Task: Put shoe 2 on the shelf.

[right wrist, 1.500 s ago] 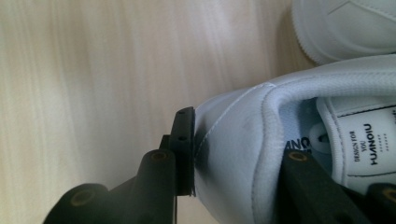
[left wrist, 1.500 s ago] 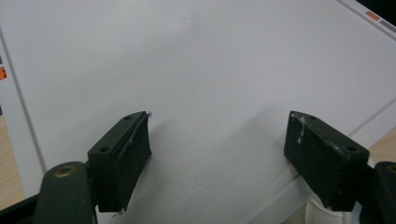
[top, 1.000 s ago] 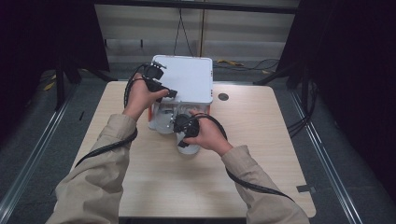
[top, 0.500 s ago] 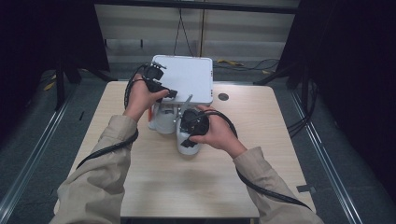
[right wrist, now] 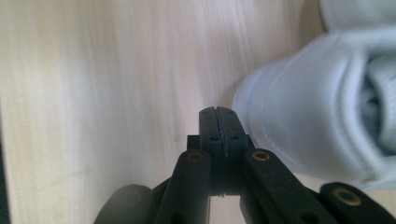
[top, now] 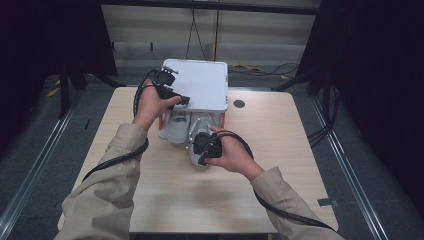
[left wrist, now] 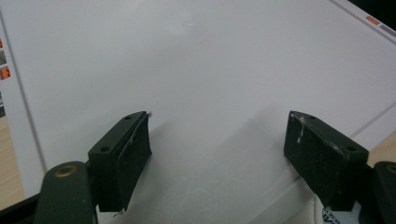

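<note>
Since the earlier frame the right gripper (right wrist: pixel 218 112) has drawn nearer the person, its jaws just closing on nothing — together now beside the pale fabric shoe (right wrist: pixel 317 126); the left gripper (left wrist: pixel 217 140), jaws apart, rests on the flat white box lid (left wrist: pixel 210 60) — shoebox contents half hidden.

The box lid (top: pixel 200 85) is plain white with a faint grey outline near its edge, and small orange and grey marks (left wrist: pixel 5 72) sit along one side of it. The box's front corners (top: pixel 161 122) show orange. The shoes are white: one (top: pixel 177 129) at the box's mouth, and the other (right wrist: pixel 317 121) pale white with a bluish cast and fine stitched seams. The desk (top: pixel 280 150) is light wood with a straight pale grain. Both the left gripper (left wrist: pixel 217 154) and the right gripper (right wrist: pixel 219 121) are black, with brass-coloured rivets (right wrist: pixel 260 156). The sleeves (top: pixel 100 200) are beige, and the cables (top: pixel 290 215) are black
</note>
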Action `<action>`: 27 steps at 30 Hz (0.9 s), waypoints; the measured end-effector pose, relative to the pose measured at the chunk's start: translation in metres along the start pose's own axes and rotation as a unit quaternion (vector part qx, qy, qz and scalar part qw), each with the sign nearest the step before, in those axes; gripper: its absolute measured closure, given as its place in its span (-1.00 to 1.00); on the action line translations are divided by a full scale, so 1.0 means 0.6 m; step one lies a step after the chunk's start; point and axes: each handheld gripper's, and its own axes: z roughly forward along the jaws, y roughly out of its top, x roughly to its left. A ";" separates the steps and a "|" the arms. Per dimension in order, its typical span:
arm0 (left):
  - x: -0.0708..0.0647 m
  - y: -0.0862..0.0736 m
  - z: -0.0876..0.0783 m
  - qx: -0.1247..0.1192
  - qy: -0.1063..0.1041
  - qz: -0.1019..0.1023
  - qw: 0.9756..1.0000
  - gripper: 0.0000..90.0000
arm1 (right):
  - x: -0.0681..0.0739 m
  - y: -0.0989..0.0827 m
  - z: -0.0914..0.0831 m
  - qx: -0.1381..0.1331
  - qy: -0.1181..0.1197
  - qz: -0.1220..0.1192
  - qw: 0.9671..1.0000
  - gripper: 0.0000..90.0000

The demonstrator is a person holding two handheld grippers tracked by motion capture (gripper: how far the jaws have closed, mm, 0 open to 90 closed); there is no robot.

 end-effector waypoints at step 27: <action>0.000 -0.001 0.000 -0.001 0.001 0.001 1.000 -0.50 | -0.096 0.005 0.013 -0.019 -0.040 0.035 0.998 1.00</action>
